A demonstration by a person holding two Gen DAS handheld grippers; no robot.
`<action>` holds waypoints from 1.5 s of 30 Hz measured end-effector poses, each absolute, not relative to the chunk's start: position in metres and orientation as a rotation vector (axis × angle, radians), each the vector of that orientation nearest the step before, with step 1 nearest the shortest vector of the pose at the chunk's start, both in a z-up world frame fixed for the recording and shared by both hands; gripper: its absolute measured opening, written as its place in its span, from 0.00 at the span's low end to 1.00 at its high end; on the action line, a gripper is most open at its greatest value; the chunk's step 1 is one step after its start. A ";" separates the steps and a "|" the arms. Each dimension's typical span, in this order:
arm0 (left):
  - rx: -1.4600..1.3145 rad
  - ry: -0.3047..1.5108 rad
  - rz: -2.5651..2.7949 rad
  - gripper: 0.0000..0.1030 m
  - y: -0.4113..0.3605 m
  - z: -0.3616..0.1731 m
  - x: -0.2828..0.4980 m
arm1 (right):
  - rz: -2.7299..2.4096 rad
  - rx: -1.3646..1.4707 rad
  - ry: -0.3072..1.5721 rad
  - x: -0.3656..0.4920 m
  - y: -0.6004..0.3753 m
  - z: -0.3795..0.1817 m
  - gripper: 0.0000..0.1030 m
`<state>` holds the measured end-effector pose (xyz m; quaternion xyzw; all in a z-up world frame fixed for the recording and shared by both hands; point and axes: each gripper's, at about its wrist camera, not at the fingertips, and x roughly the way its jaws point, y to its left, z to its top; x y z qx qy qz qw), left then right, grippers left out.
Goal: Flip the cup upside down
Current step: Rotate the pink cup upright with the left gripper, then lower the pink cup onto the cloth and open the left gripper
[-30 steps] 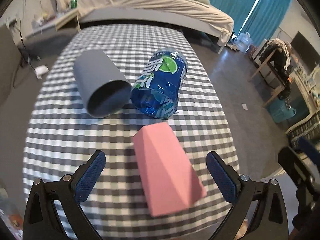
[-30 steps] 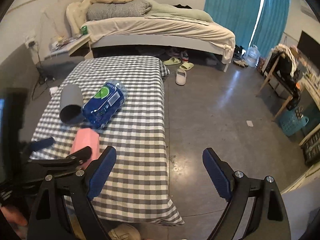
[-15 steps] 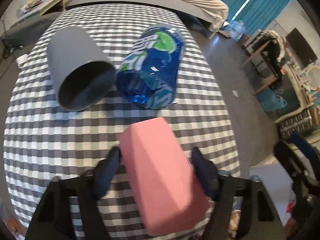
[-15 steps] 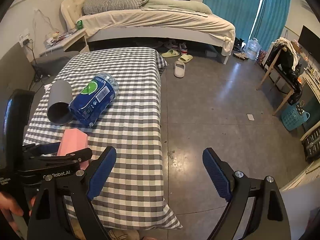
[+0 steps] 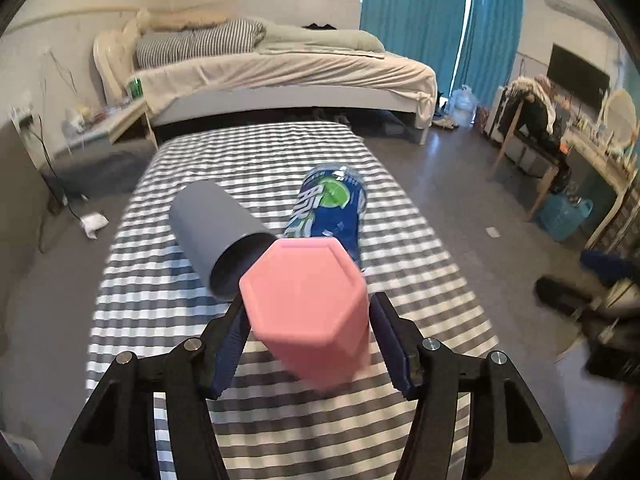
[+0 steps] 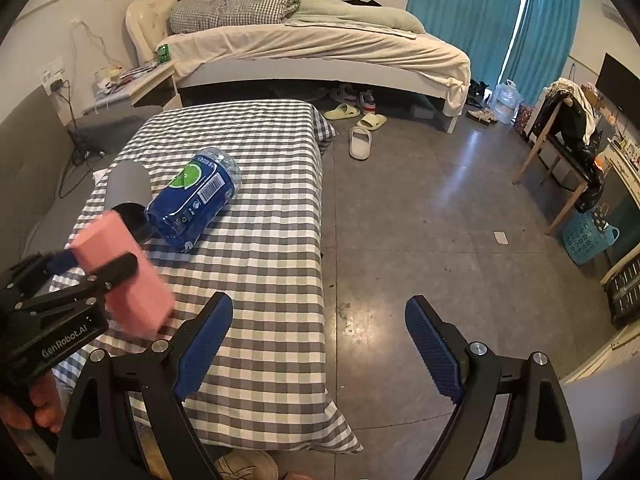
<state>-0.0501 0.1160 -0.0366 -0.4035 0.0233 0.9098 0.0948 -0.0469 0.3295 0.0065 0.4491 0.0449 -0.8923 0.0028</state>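
Home bedroom: big unmade bed w/ beige sheet, striped pillow, teal window curtains, pale-green slippers on grey floor, white bedside table.

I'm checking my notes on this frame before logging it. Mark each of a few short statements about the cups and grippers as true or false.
1. The left gripper is shut on the pink cup. True.
2. The right gripper holds the grey cup. False: it is open and holds nothing.
3. The grey cup stands upright. False: it lies on its side.
4. The blue bottle lies on the checked tablecloth. True.
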 end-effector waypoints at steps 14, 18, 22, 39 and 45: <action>-1.198 0.089 2.649 0.59 0.124 -0.038 -0.051 | -2.795 1.385 0.166 -0.041 0.321 0.011 0.86; -1.204 0.157 2.642 0.59 0.135 -0.048 -0.054 | -2.792 1.388 0.168 -0.042 0.319 0.011 0.86; -1.195 0.169 2.634 0.58 0.139 -0.053 -0.055 | -2.783 1.386 0.175 -0.043 0.318 0.011 0.86; -1.171 0.080 2.623 0.85 0.126 -0.096 -0.056 | -2.776 1.341 0.085 -0.042 0.325 0.012 0.86; -1.153 0.012 2.609 0.64 0.126 -0.101 -0.063 | -2.748 1.358 0.091 -0.045 0.323 0.007 0.86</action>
